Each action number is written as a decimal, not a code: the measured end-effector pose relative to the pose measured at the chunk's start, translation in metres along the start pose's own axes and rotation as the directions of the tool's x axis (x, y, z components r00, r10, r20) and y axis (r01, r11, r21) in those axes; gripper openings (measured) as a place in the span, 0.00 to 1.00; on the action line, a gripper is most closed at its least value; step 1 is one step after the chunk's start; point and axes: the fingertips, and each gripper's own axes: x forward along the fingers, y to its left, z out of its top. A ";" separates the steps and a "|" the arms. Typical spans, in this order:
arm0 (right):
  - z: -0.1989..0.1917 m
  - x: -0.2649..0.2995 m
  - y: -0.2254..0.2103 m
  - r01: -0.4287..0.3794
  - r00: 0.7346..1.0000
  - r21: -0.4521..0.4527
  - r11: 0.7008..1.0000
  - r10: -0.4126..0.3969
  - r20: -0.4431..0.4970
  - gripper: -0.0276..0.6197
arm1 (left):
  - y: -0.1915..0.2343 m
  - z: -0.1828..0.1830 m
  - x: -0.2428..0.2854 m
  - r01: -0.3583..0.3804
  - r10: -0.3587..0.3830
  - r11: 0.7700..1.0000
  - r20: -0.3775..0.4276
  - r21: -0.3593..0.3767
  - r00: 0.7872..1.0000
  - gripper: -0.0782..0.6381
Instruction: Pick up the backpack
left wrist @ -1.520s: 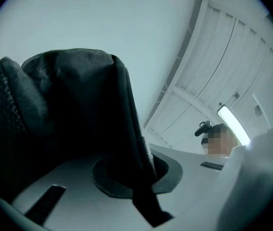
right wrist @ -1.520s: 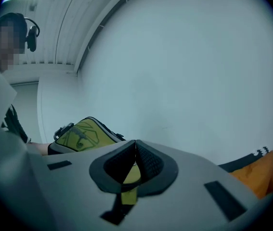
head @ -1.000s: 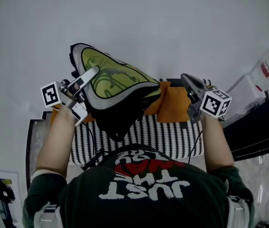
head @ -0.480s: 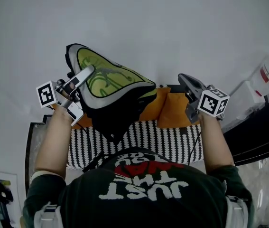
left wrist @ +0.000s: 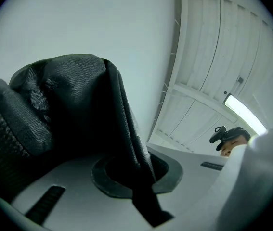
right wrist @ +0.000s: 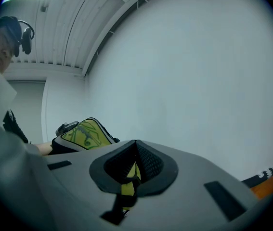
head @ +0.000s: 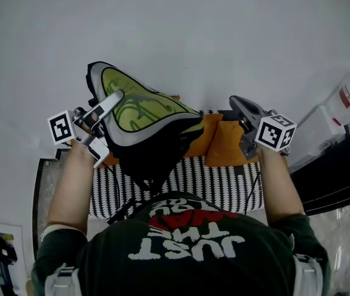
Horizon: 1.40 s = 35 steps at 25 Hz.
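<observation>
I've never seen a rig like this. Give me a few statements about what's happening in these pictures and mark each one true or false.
1. The left gripper has its jaws closed on black fabric of the backpack. True.
2. The backpack lies flat on the striped seat. False: it is held up in the air above the seat.
3. The backpack's front panel is red. False: it is yellow-green with a grey border.
4. Orange cushions rest on the black-and-white striped seat. True.
5. The right gripper has its jaws wide open and empty. False: they are closed on a yellow-green strap.
</observation>
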 end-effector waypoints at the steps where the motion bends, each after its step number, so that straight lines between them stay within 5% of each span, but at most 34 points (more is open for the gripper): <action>1: 0.000 0.001 0.000 0.000 1.000 -0.001 1.000 0.000 -0.001 0.09 | 0.002 0.000 0.000 -0.002 0.002 1.000 0.000 0.000 1.000 0.15; 35: -0.004 0.005 0.012 -0.021 0.999 -0.032 0.999 0.020 -0.027 0.08 | -0.003 0.001 -0.002 -0.033 0.033 0.999 -0.007 0.033 0.999 0.15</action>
